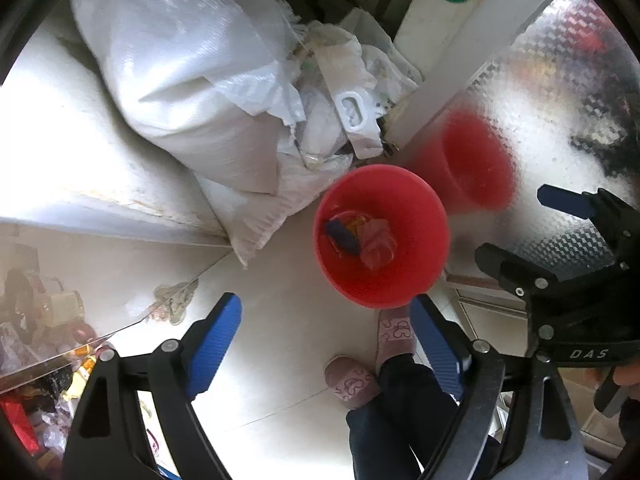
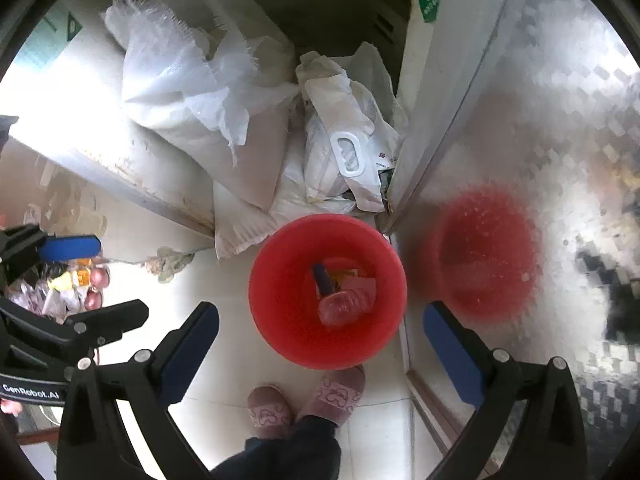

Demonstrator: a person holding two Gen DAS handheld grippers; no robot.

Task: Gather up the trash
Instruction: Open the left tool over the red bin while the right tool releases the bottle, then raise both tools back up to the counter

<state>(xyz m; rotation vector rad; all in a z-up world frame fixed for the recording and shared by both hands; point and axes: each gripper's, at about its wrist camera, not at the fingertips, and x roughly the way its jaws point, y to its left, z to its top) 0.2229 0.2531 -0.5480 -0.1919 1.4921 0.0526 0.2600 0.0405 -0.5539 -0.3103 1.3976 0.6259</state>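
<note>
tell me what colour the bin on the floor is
Red; the bin shows best in the right wrist view.

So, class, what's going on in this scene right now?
A person in pink slippers stands over a red bin on the floor, holding a gripper in each hand. The left gripper and right gripper both hang above it, jaws open and empty. Wrappers already lie in the bin, beside white sacks.
</note>
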